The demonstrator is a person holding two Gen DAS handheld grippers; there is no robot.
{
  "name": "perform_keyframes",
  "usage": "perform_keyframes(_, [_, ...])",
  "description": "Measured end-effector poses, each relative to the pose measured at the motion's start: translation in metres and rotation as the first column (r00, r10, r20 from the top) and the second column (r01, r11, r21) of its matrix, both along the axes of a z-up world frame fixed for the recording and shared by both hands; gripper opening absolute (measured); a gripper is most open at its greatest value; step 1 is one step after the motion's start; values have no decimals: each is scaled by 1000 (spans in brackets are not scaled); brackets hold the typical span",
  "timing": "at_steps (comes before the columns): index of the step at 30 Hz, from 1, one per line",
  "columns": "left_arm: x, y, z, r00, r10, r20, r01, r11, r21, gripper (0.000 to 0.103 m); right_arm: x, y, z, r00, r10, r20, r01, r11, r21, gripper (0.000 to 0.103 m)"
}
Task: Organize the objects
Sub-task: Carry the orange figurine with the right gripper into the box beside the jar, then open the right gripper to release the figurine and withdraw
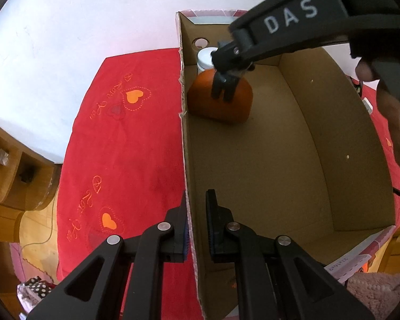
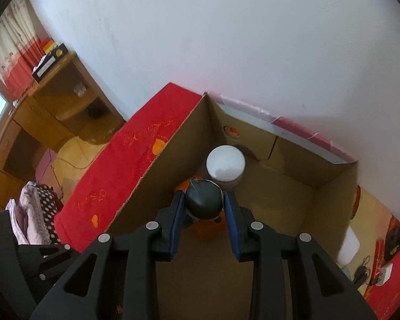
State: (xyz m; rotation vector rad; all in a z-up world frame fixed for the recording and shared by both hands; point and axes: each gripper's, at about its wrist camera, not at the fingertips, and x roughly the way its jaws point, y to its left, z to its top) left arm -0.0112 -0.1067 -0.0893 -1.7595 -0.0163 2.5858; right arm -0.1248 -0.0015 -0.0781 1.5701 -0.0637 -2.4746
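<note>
The orange bottle (image 1: 221, 98) stands upright inside the cardboard box (image 1: 293, 144), in the far corner against the left wall. In the right wrist view its dark round cap (image 2: 204, 200) sits between the blue pads (image 2: 176, 226) of the right gripper (image 2: 204, 205), which is pinched on that cap (the orange body shows only as slivers below and beside it). Just behind the bottle, deeper in the same corner, stands a jar with a white lid (image 2: 226, 166), touching or nearly touching it; I cannot tell which. A round hole (image 2: 232, 131) is cut in the box's far wall above the jar.

The left gripper (image 1: 196, 229) is pressed together on the box's near left wall, one finger outside and one inside. The box rests on a red cloth (image 1: 125, 144) embroidered with orange hearts. A white wall (image 2: 226, 40) rises behind, and a wooden shelf unit (image 2: 66, 101) stands off to the side.
</note>
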Motion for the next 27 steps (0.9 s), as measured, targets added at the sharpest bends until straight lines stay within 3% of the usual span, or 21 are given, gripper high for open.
perform_keyframes(11, [2,4,0,1000,0,5,0,1000,-2,11,5,-1,11,1000,9,-28,-10,999,-31,32])
perform_keyframes(20, [3,5,0,1000,7,10,-7,1000,-7,11,25,19,44,994,-42,-98,29,992,-122,35])
perform_keyframes(27, [5,5,0,1000,1,9,0,1000,-13,11,64,42,75,985,-79,-154,54,986,-158,36])
